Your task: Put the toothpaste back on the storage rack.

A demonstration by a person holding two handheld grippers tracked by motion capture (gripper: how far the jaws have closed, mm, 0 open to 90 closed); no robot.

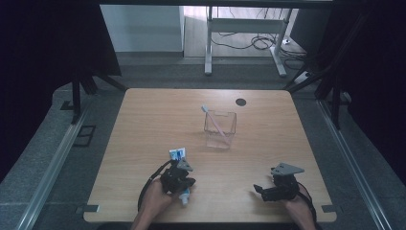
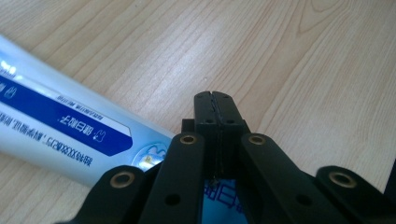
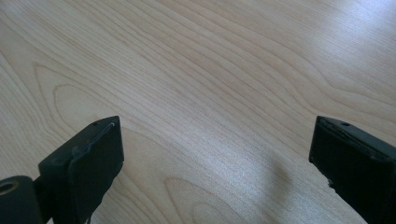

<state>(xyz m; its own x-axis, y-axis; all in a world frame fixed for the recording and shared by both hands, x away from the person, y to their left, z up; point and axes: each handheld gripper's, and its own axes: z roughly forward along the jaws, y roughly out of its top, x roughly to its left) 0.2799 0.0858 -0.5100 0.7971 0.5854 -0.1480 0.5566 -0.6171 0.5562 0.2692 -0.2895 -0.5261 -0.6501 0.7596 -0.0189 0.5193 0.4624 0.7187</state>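
Note:
A blue and white toothpaste tube [image 1: 177, 154] lies on the wooden table [image 1: 143, 124] near its front left, its white cap toward the front edge. My left gripper [image 1: 184, 181] hovers right over the tube's middle. In the left gripper view the left gripper [image 2: 215, 100] has its two jaws pressed together with nothing between the tips, and the tube [image 2: 60, 126] runs beside and beneath them. My right gripper [image 1: 261, 191] rests at the front right, pointing left. In its own view the right gripper [image 3: 215, 154] stands wide open over bare wood.
A clear plastic box [image 1: 210, 139] stands mid-table with a pink toothbrush [image 1: 213, 120] leaning in it. A dark round hole [image 1: 241, 102] marks the table's far edge. Beyond the table stand a white desk frame and cables on the floor.

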